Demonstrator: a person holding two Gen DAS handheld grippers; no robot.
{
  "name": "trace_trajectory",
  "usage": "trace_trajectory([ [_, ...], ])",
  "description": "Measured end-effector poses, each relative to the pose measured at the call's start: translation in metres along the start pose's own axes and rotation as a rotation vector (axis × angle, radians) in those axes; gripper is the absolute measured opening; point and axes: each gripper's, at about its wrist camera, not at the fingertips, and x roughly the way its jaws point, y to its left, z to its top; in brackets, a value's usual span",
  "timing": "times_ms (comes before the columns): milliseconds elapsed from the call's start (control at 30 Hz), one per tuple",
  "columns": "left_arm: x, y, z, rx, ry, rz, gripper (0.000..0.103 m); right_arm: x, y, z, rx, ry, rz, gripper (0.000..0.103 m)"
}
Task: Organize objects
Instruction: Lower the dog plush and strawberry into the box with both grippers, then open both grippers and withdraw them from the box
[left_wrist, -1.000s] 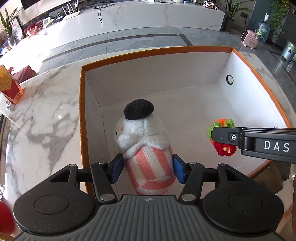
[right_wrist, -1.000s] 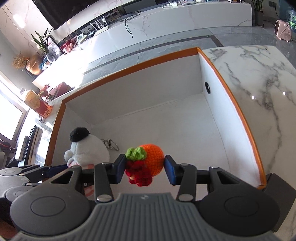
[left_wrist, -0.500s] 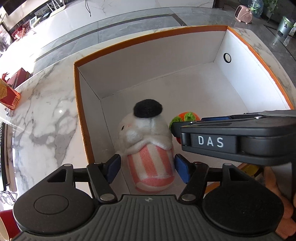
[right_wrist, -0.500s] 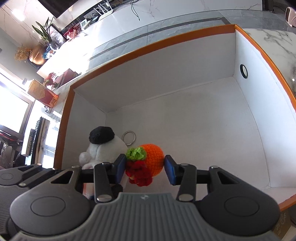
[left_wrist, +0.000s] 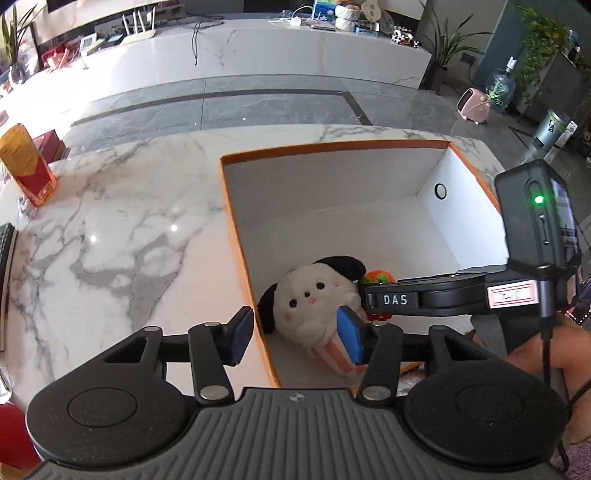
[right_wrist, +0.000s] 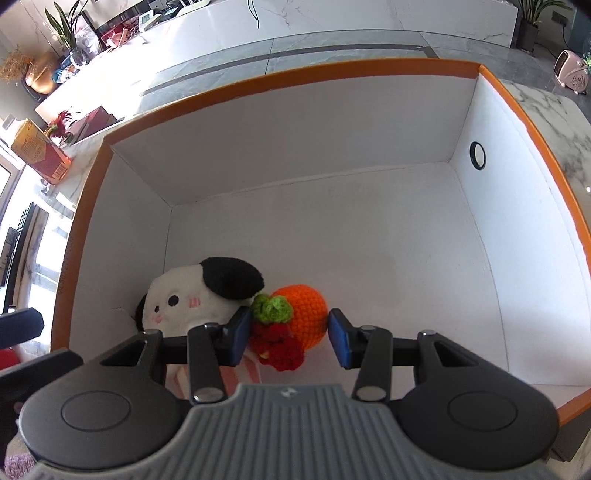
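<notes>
My right gripper (right_wrist: 290, 334) is clamping the crocheted orange (right_wrist: 301, 317) low inside the box (right_wrist: 295, 74). My left gripper (left_wrist: 297, 334) is standing apart, empty, its jaws just narrowing, straddling the box wall; only its view is showing the marble counter (left_wrist: 110, 221) beyond the plush dog (left_wrist: 314, 299).

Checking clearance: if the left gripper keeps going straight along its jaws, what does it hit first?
Probably the orange rim of the box: the left gripper straddles that wall, jaws open. The plush dog lies just inside, near the right jaw. Depth is unclear.
</notes>
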Motion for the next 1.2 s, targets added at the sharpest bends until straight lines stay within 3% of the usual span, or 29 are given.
trace_trajectory([
  [133, 0.011, 0.014, -0.011, -0.026, 0.037, -0.013, 0.039, 0.002, 0.003, -0.002, 0.023, 0.033, 0.004, 0.048],
  [300, 0.013, 0.016, -0.021, -0.010, 0.018, 0.028, 0.016, 0.005, 0.006, -0.005, 0.040, 0.080, -0.006, 0.047],
  [467, 0.006, 0.022, -0.026, 0.007, 0.014, 0.062, 0.013, 0.012, 0.013, -0.014, 0.049, 0.179, 0.086, 0.047],
  [800, 0.001, 0.031, -0.031, 0.007, -0.002, 0.044, 0.013, 0.017, 0.039, -0.022, -0.040, 0.246, 0.086, 0.050],
  [933, 0.000, 0.034, -0.033, -0.008, -0.009, 0.025, 0.017, 0.012, 0.036, -0.021, -0.040, 0.234, 0.088, 0.055],
  [1000, -0.003, 0.035, -0.036, -0.023, -0.021, 0.012, 0.021, 0.006, 0.036, -0.021, -0.050, 0.211, 0.084, 0.068],
  [1067, -0.009, 0.034, -0.039, -0.035, -0.043, 0.000, 0.025, -0.002, 0.036, -0.022, -0.059, 0.184, 0.091, 0.075],
  [1200, -0.032, 0.031, -0.049, -0.078, -0.135, 0.007, 0.030, -0.019, 0.038, -0.025, -0.069, 0.141, 0.095, 0.075],
])
